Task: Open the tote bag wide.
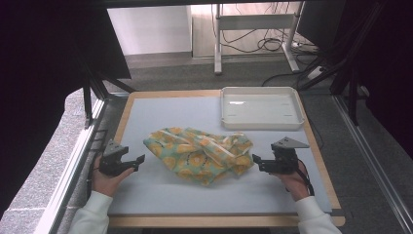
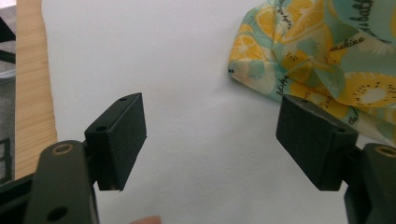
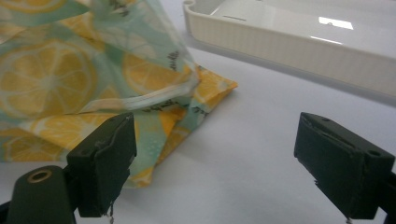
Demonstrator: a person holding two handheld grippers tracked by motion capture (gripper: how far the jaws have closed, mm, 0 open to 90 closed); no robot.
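Note:
A crumpled cloth [image 1: 199,153] printed with yellow citrus slices on pale green lies in the middle of the white mat [image 1: 160,190]. My left gripper [image 1: 138,160] rests to its left, jaws wide apart and empty, pointing at the cloth's left edge [image 2: 261,74]. My right gripper [image 1: 256,161] sits just right of the cloth, also open with nothing between its jaws; the cloth's right corner [image 3: 205,93] lies a little ahead of its left jaw. Both grippers are held by hands in white sleeves.
A white rectangular tray [image 1: 261,119] stands at the mat's far right corner and is seen close in the right gripper view as a ribbed tray wall [image 3: 299,46]. The wooden table edge [image 2: 30,84] borders the mat. Dark frame posts stand at both sides.

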